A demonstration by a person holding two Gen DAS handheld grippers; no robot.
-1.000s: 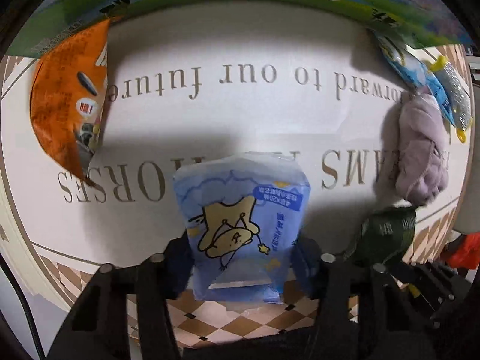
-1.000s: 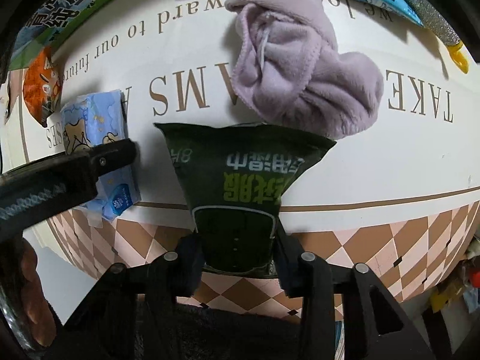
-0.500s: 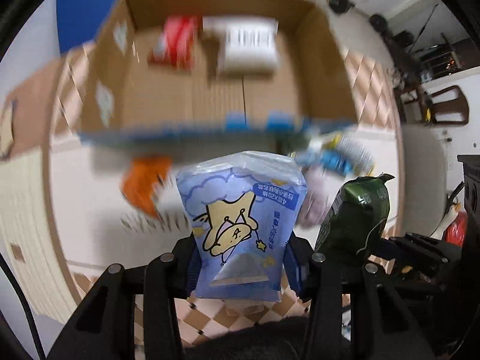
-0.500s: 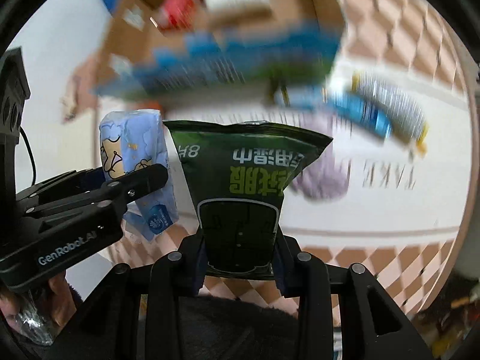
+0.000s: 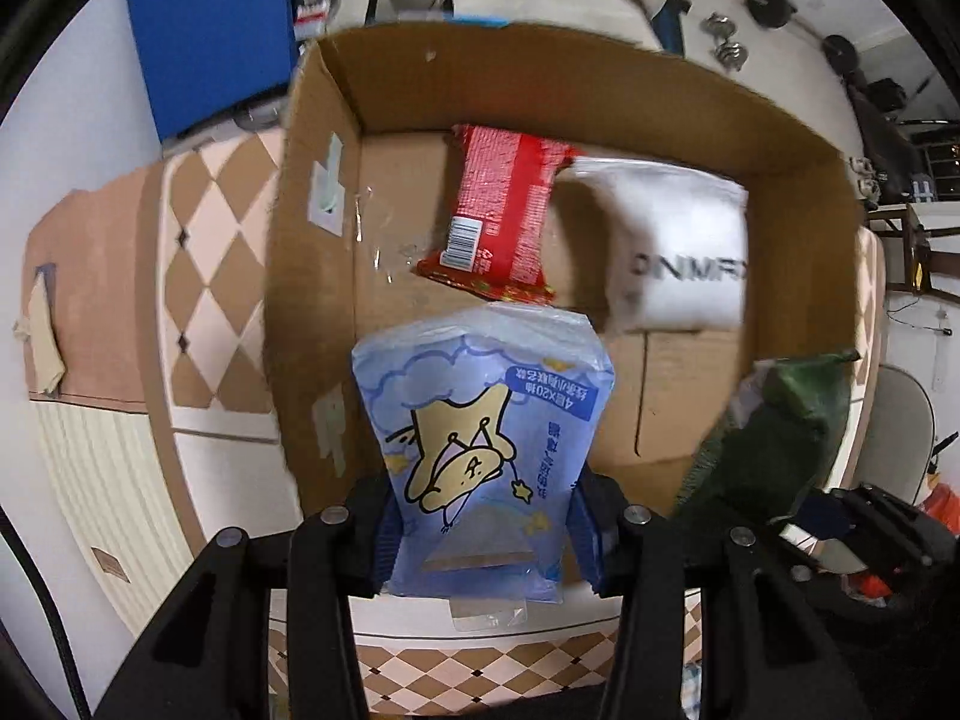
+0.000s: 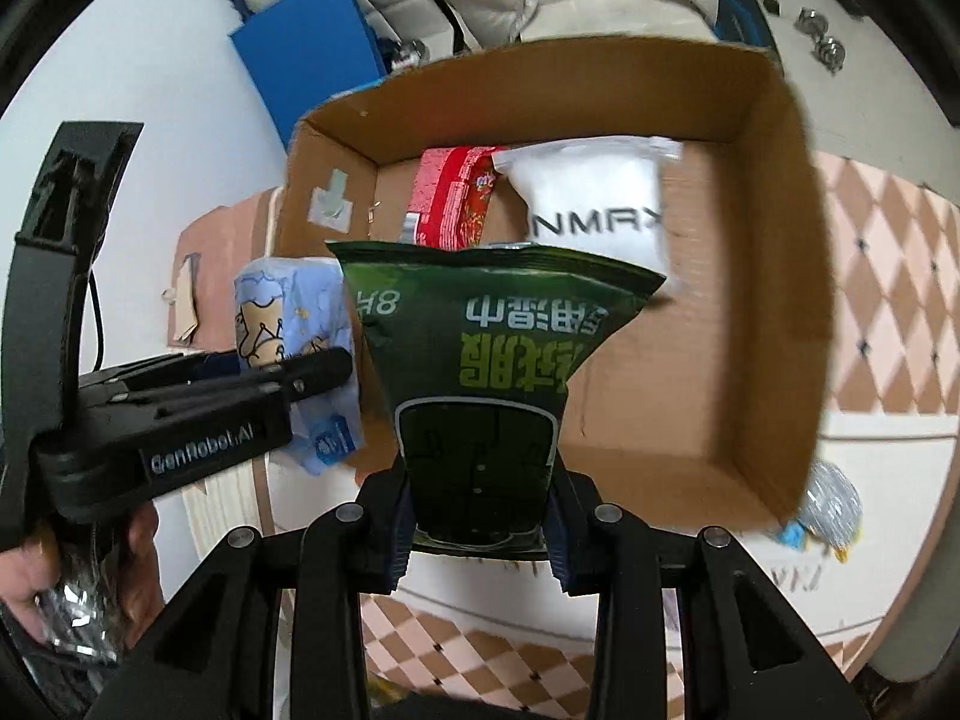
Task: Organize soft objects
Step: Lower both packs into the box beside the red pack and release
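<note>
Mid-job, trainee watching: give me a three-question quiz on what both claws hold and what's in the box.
1. True or false: the left claw is shut on the blue tissue pack.
2. The right claw holds: A) red packet B) green pouch C) white bag
3. Fill in: the red packet and white bag lie inside the cardboard ____.

Key: 1 true; 2 B; 3 box
</note>
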